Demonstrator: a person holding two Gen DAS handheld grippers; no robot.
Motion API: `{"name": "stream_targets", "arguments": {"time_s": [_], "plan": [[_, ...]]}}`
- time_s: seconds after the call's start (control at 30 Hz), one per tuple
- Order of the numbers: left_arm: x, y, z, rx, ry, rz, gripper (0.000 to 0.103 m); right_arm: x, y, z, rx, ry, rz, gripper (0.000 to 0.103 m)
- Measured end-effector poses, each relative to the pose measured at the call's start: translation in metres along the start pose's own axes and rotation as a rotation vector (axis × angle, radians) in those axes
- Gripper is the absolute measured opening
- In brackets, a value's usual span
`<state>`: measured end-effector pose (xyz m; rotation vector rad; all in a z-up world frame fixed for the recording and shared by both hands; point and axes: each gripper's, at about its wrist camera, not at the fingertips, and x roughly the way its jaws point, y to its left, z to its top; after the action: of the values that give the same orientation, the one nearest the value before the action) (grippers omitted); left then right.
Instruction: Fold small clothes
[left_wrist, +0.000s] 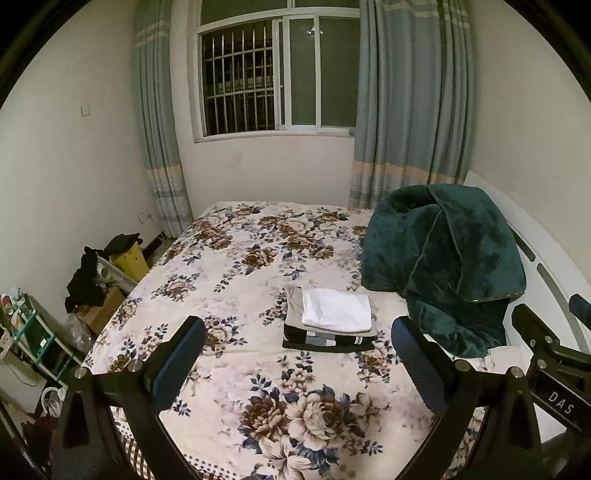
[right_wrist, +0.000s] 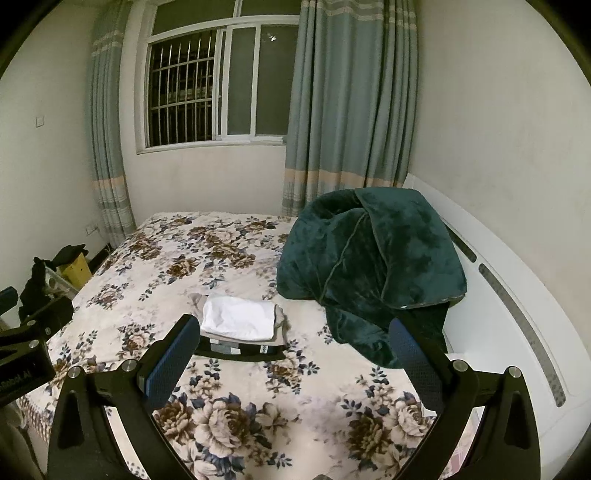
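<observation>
Both claws spread apart, empty: left claw (left_wrist: 299, 354), right claw (right_wrist: 291, 354). Folded stack topped by white rectangular cloth (left_wrist: 336, 309) ahead, long axis crosswise; ahead-left of right claw.

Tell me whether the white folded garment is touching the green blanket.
Apart. The left wrist view shows a strip of floral bedspread between the white folded garment and the green blanket.
</observation>
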<state>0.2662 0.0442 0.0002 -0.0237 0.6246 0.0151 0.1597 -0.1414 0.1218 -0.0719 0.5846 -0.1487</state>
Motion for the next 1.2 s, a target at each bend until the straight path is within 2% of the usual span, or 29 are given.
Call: {"name": "stream_targets", "arguments": {"time_s": [1.2], "plan": [[-0.003,0.002,-0.003,-0.003,-0.006,0.012,0.103,-0.009,0.022,0.004,-0.006,-0.003,0.016,0.103]]}}
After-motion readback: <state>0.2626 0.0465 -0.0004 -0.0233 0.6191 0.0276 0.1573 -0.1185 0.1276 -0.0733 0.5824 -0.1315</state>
